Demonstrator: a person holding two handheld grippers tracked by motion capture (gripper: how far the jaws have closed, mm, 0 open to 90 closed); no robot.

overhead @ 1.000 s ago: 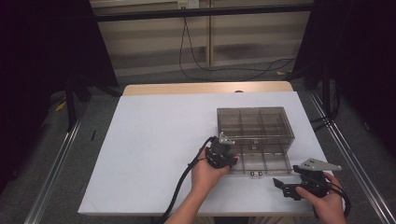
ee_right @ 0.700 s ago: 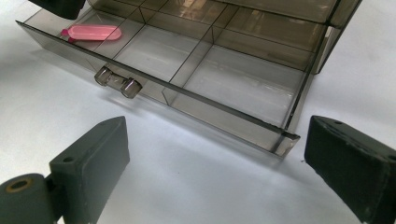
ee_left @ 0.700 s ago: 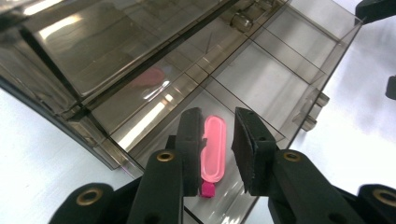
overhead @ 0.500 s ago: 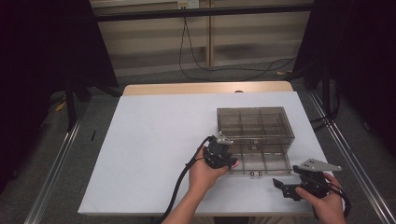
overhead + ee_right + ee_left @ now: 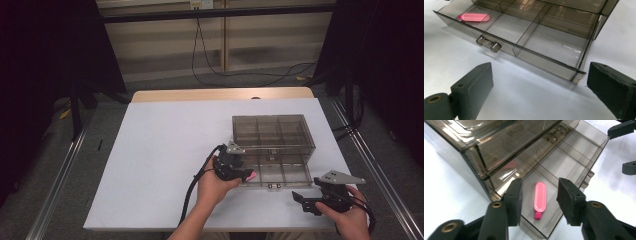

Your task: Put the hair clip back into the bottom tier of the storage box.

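Observation:
A smoky clear drawer box (image 5: 272,131) stands on the white table (image 5: 165,150) with its bottom drawer (image 5: 280,172) pulled out toward me. A flat pink piece (image 5: 540,197) lies in the drawer's front-left compartment, and it also shows as the pink piece (image 5: 475,17) in the right gripper view. My left gripper (image 5: 540,186) hovers over that compartment, open, its jaws either side of the piece and apart from it. In the high view the left gripper (image 5: 239,171) sits at the drawer's left corner. My right gripper (image 5: 301,202) rests open near the table's front right, facing the drawer front (image 5: 524,50).
The drawer's other compartments (image 5: 556,45) hold nothing. A small twin-knob handle (image 5: 487,43) sticks out of the drawer front. The table's front edge (image 5: 250,227) runs close under both hands. Cables (image 5: 210,60) hang at the back beyond the table.

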